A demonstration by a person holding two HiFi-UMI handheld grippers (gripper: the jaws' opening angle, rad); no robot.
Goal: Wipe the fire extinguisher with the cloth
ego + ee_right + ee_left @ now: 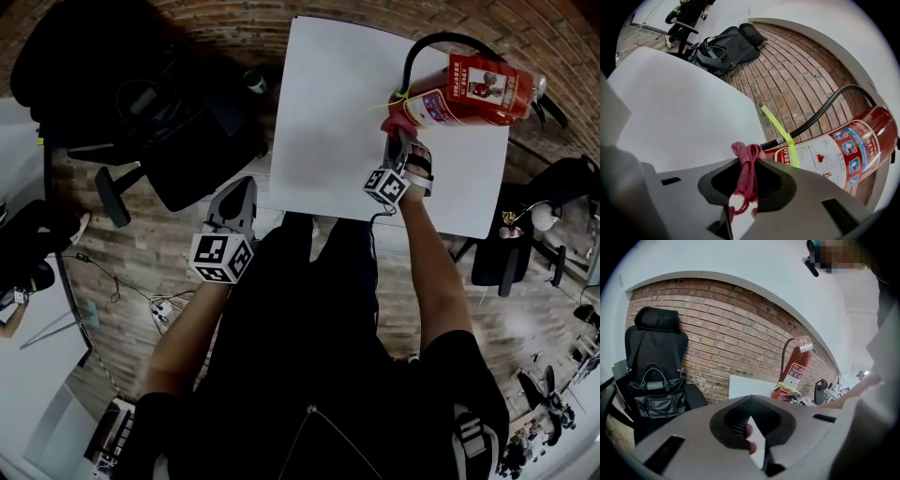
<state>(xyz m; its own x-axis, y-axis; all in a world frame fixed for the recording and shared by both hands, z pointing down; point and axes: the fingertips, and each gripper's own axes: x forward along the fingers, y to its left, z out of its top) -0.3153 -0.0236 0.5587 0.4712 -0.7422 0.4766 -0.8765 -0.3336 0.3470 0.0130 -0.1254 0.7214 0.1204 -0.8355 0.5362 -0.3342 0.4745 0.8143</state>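
head view: the red fire extinguisher [469, 94] lies at the white table's [328, 112] far corner, the right gripper [397, 141] at its neck.
left gripper view: the left gripper [750, 400] is closed, empty and idle.
right gripper view: jaws pinch the pink cloth [746, 157] beside the label. wiping seems barely begun, with the cylinder left to do.

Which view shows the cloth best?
Right gripper view: the cloth is pinched in its jaws, close up. Head view shows a small pink patch by the fire extinguisher; left gripper view, a distant speck.

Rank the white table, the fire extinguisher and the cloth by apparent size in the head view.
Largest: white table
Next: fire extinguisher
Smallest: cloth, only a small bunched part showing
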